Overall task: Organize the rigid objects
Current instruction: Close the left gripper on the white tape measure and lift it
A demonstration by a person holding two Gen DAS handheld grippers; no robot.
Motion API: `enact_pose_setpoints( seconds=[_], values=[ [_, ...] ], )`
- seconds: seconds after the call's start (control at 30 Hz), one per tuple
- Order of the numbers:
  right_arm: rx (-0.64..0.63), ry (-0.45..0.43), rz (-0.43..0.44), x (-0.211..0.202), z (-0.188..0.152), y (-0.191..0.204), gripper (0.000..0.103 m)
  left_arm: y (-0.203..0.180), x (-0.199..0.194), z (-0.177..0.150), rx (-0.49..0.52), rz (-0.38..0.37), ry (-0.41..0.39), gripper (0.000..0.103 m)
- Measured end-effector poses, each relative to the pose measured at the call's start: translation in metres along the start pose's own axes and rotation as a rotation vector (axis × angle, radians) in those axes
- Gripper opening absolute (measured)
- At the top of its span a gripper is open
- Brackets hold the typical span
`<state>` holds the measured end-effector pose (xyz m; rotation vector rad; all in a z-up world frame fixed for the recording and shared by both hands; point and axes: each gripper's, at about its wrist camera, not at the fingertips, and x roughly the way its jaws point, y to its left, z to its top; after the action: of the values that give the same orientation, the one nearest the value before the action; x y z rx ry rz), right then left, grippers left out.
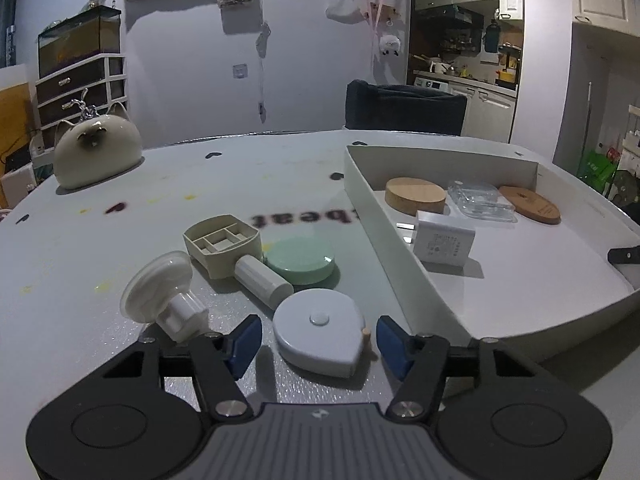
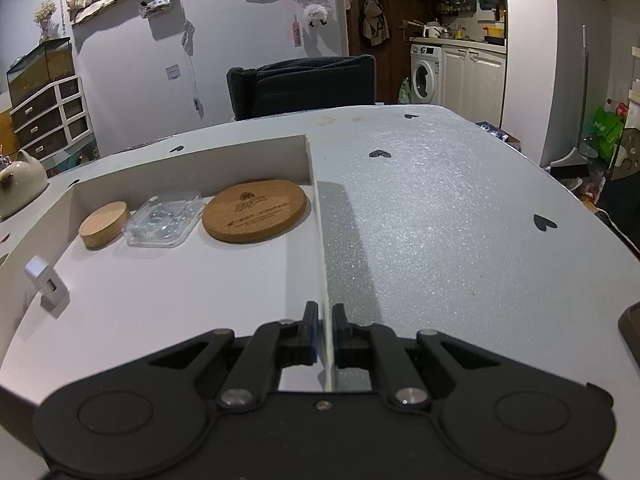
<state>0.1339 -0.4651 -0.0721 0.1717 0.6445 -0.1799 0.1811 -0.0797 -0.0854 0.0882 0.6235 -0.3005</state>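
Note:
A white teardrop-shaped tape measure (image 1: 320, 332) lies on the table between the blue pads (image 1: 244, 344) of my left gripper (image 1: 319, 345), which is open; small gaps show on both sides. Behind it lie a white cylinder (image 1: 262, 280), a green round case (image 1: 302, 260), a beige compartment box (image 1: 222, 244) and a white suction-cup piece (image 1: 160, 292). The white tray (image 1: 384, 232) to the right holds a wooden disc (image 1: 416, 195), a clear plastic case (image 1: 478, 200), a cork coaster (image 1: 530, 204) and a white charger (image 1: 446, 242). My right gripper (image 2: 326, 320) is shut on the tray's right wall (image 2: 325, 264).
A cat-shaped ceramic jar (image 1: 96, 152) stands at the table's far left. A dark chair (image 1: 404, 106) sits behind the far edge. The table right of the tray (image 2: 460, 220) carries only printed hearts. Drawers with a fish tank (image 1: 80, 40) line the left wall.

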Motion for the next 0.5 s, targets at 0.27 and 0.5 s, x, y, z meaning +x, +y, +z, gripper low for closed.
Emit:
enact_pose_setpoints(
  seconds=[0.27,0.5],
  values=[
    [0.002,-0.001,0.004,0.0,0.0,-0.001,0.007,0.002,0.001,-0.005,-0.017,-0.021,-0.004,0.055],
    [0.005,-0.001,0.008,0.0,-0.001,-0.001,0.007,0.012,-0.015,-0.008,-0.088,0.034,-0.084,0.054]
  ],
)
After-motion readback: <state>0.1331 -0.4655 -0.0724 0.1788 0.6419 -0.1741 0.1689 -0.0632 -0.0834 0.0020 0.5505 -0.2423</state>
